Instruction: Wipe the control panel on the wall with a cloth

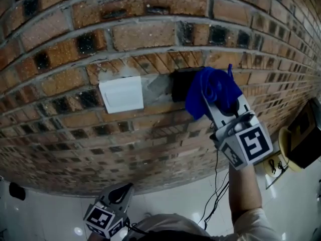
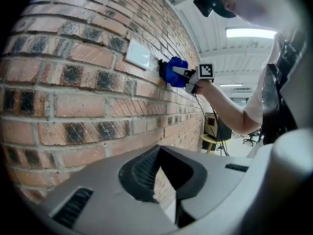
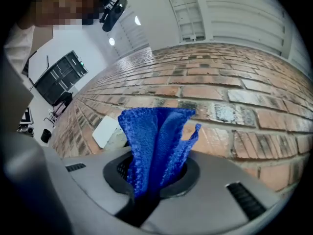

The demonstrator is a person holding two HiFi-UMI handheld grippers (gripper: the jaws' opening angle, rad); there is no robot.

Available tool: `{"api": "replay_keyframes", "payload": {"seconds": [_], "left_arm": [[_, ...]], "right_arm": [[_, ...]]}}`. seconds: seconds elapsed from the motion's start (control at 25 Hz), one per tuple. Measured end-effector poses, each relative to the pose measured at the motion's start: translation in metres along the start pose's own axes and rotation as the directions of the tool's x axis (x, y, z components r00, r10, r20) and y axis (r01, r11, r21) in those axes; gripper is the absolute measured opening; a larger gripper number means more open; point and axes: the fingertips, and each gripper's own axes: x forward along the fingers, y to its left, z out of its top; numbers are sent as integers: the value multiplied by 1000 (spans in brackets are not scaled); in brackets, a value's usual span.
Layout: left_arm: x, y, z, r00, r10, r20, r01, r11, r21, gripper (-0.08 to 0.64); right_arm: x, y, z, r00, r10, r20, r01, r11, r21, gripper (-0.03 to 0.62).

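A blue cloth (image 1: pixel 210 92) is bunched against the brick wall (image 1: pixel 140 34), covering the right part of a dark control panel (image 1: pixel 179 84). My right gripper (image 1: pixel 224 109) is shut on that cloth (image 3: pixel 154 136), which stands up out of its jaws toward the bricks. A white plate (image 1: pixel 121 94) is fixed to the wall just left of the dark panel. My left gripper (image 1: pixel 118 195) hangs low near my body, away from the wall panels, shut and with nothing in it. In the left gripper view, the right gripper (image 2: pixel 193 77) presses the cloth (image 2: pixel 173 71) beside the white plate (image 2: pixel 139 55).
A round yellow stool (image 1: pixel 293 149) carrying a black box (image 1: pixel 306 132) stands at the right near the wall. Thin cables (image 1: pixel 218 195) hang down below my right arm. A glossy white floor (image 1: pixel 50 210) lies under the wall.
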Motion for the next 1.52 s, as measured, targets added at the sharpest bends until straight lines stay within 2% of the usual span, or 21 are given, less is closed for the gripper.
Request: {"api": "replay_keyframes", "payload": {"seconds": [0.28,0.44,0.56,0.72,0.88,1.0,1.2,1.52], "left_arm": [[12,-14,4,1000,10,1,-10,1000,22,2],[12,-15,4,1000,21,3,-21,1000,17,2],[9,-14,1,1000,29,0,-29,999,15,2],[6,-12,1,999,36,1,-36,999,8,1],[2,-9,2,999,46,4,-46,999,14,2],[-3,-6,2,998,57,8,-57,998,8,1],[-4,-3,2,998,67,6,-67,998,3,2],[10,-9,3,999,46,-9,-46,999,13,2]], "right_arm": [[-28,-64,-32,991,-120,-54,118,992,-42,89],[-31,-74,-39,992,-113,-50,112,994,-8,92],[-36,-52,-16,996,-91,-14,91,995,-42,89],[-23,5,13,999,32,41,-31,999,-24,89],[2,55,17,990,133,39,-131,991,-31,89],[20,66,17,989,148,31,-146,988,-41,89],[22,46,14,995,96,34,-95,995,-18,89],[-17,-35,-5,998,-54,23,55,996,-64,89]]}}
